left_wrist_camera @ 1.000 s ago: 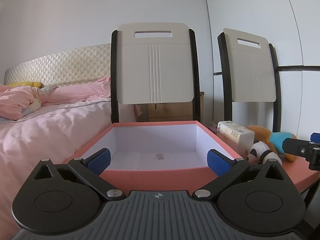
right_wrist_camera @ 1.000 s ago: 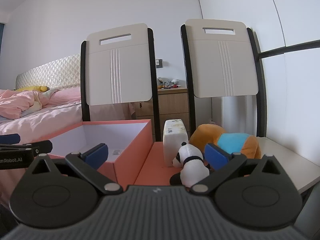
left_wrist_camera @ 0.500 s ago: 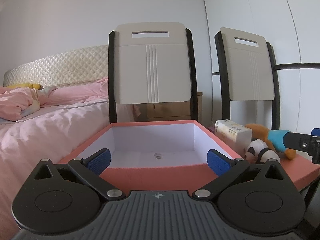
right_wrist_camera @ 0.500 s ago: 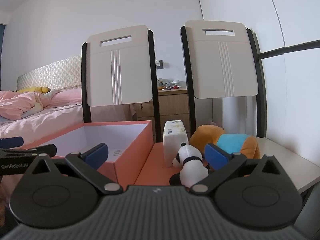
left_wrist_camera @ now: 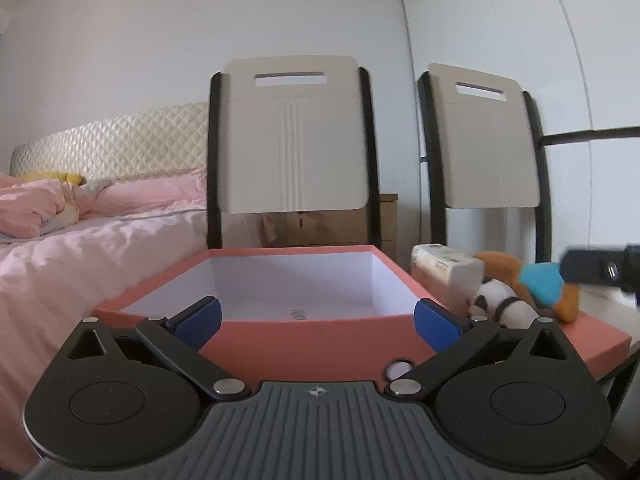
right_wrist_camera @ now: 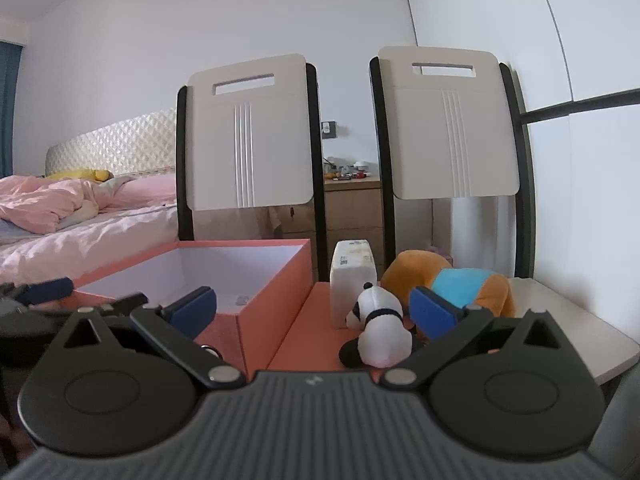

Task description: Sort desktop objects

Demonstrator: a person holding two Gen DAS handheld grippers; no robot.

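Here, the open coral-pink cardboard box [left_wrist_camera: 312,336] with white inner walls is serving as the landmark: the left gripper [left_wrist_camera: 318,318] is hovering just in front of its near wall, blue-padded jaws spread wide and holding nothing. The right gripper [right_wrist_camera: 314,308] is sitting in front of the box's right corner, also wide open and empty. Just to the right of the box, on a flat coral-pink lid [right_wrist_camera: 304,320], a white wrapped tissue pack [right_wrist_camera: 352,276] is standing upright. A small black-and-white panda plush [right_wrist_camera: 380,328] is lying in front of the pack, apparently touching it, and an orange plush animal in a turquoise shirt [right_wrist_camera: 460,284] is lying further right of the box. Behind the box, two cream chair backs with black frames [left_wrist_camera: 294,140] are standing.
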